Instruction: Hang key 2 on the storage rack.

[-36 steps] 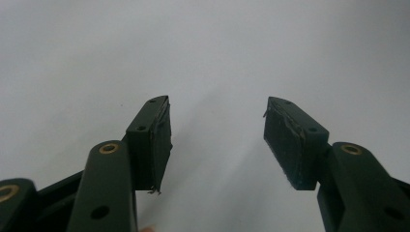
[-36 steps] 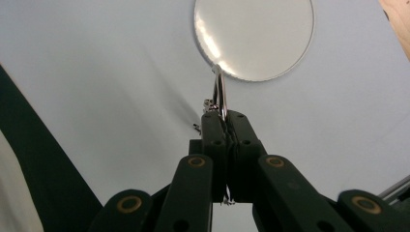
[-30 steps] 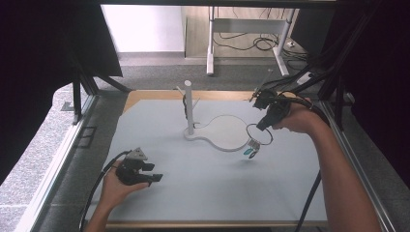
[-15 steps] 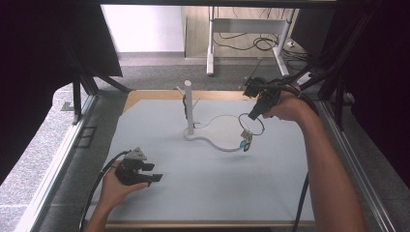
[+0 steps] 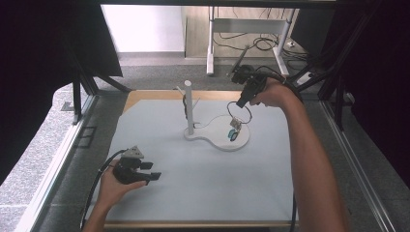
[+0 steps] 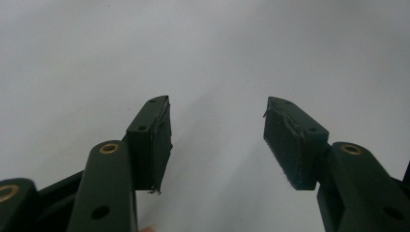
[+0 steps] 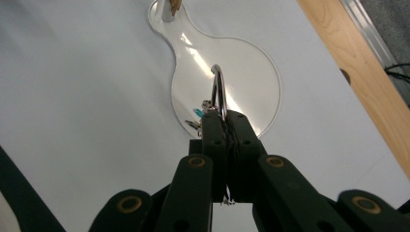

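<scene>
Right of centre in the high view, the right gripper (image 5: 240,103) pinches a metal ring (image 5: 240,112) with dangling keys (image 5: 234,130) above the white stand base (image 5: 220,140), while the left gripper (image 5: 153,171) sits spread at lower left.

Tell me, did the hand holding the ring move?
Yes. The right gripper, shut on the ring, moved up the picture, toward the table's far edge, closer to the white stand.

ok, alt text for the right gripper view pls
The right gripper is shut on a metal key ring, held above the white stand base on the grey mat; small charms hang below the ring.
</scene>
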Tool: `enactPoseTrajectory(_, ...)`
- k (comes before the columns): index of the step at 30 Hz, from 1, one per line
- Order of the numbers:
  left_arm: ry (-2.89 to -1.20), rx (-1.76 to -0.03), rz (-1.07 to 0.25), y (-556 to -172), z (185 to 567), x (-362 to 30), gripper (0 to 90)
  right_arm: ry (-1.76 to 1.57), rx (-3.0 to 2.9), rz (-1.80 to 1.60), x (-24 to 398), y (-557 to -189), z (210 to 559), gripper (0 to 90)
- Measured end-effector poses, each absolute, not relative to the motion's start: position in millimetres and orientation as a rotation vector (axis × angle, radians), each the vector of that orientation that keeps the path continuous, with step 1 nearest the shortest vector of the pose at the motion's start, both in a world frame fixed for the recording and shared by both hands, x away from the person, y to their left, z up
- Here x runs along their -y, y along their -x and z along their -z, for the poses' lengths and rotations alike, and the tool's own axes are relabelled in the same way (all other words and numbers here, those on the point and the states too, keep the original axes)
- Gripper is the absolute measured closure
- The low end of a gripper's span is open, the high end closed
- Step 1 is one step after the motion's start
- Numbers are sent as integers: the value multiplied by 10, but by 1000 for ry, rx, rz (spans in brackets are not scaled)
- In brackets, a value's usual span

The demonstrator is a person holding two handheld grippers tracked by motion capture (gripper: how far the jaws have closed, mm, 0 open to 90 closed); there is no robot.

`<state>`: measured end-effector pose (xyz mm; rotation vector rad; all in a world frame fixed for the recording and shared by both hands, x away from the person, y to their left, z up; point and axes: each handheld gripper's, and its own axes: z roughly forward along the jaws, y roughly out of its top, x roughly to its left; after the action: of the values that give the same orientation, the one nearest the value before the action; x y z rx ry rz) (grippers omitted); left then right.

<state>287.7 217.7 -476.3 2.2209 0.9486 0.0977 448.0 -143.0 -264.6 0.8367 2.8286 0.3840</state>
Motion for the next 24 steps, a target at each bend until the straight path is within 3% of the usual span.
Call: enactPoseTrajectory(24,-2184,-943,-95,-2833,4710,-2217,433,-855,-2803,-417,1057,-4779,2712,880)
